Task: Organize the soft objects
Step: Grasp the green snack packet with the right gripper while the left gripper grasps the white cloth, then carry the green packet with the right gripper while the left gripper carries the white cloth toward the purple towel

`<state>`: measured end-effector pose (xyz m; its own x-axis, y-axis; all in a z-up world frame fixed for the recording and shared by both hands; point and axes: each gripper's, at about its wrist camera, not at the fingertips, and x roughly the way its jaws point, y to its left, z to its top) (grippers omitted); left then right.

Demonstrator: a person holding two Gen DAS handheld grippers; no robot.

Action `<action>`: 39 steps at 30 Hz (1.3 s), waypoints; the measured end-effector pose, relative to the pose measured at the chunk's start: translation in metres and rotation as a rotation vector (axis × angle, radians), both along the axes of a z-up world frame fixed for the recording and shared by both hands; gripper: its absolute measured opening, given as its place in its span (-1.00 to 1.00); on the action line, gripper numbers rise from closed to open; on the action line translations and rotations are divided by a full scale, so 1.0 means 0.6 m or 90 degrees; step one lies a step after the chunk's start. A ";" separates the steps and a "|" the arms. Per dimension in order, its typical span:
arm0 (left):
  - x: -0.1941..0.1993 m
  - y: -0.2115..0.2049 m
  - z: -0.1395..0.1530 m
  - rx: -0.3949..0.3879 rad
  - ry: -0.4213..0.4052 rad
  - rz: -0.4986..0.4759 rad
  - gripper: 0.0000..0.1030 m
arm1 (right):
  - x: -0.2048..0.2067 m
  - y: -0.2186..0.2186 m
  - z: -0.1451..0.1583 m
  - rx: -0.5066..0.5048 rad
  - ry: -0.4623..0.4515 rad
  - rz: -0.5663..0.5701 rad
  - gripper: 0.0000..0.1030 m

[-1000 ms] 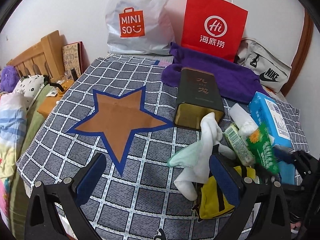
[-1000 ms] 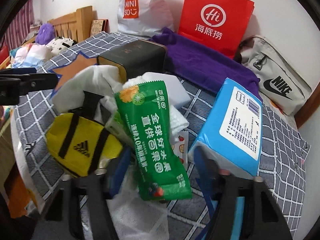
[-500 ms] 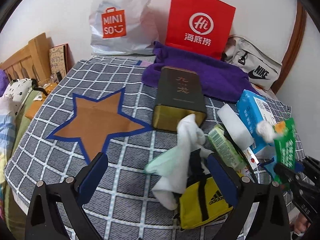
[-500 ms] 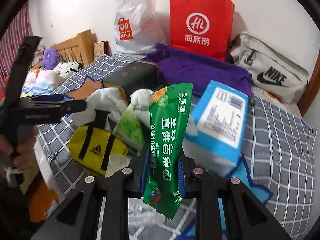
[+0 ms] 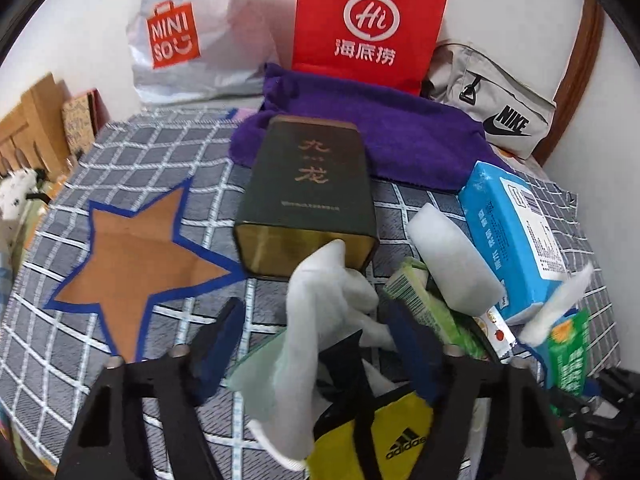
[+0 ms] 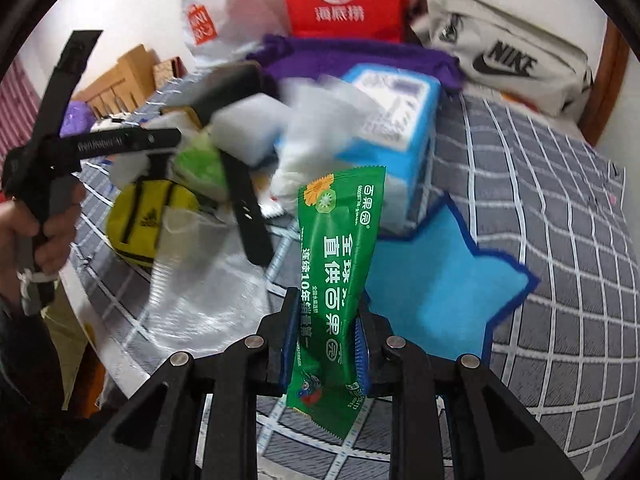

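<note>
My left gripper hangs over a heap of soft things, its jaws closing around a white cloth that stands up between them. The pads do not press it from both sides. Under the cloth lies a yellow Adidas pouch. My right gripper is shut on a green snack packet and holds it upright above a blue star patch. A blurred white tuft shows at the packet's top. The packet also shows at the left wrist view's right edge.
A dark tin box, a white foam block, a green pack and a blue tissue pack crowd the checked bedcover. Behind lie a purple towel, a red bag, a Miniso bag and a Nike pouch. An orange star patch lies left.
The left gripper came closer to the heap and its jaws narrowed around the white cloth. The right gripper closed on the green packet, lifted it from the heap and carried it right.
</note>
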<state>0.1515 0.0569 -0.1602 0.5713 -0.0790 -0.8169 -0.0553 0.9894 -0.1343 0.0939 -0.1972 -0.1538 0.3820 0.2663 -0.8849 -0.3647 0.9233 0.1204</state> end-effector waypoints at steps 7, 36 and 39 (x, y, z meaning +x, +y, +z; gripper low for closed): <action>0.015 -0.005 -0.013 -0.024 0.012 -0.025 -0.49 | 0.003 -0.002 -0.008 0.002 0.009 0.000 -0.53; -0.030 0.015 0.100 -0.003 -0.094 -0.021 -0.81 | -0.022 -0.016 0.072 0.062 -0.017 -0.001 -0.55; -0.032 0.018 0.111 0.000 -0.101 -0.016 -0.81 | -0.022 -0.016 0.072 0.061 -0.013 0.002 -0.55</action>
<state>0.1325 0.0679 -0.0935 0.6910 -0.0941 -0.7167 -0.0091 0.9903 -0.1388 0.0807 -0.2067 -0.1107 0.3991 0.3506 -0.8472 -0.3714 0.9066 0.2002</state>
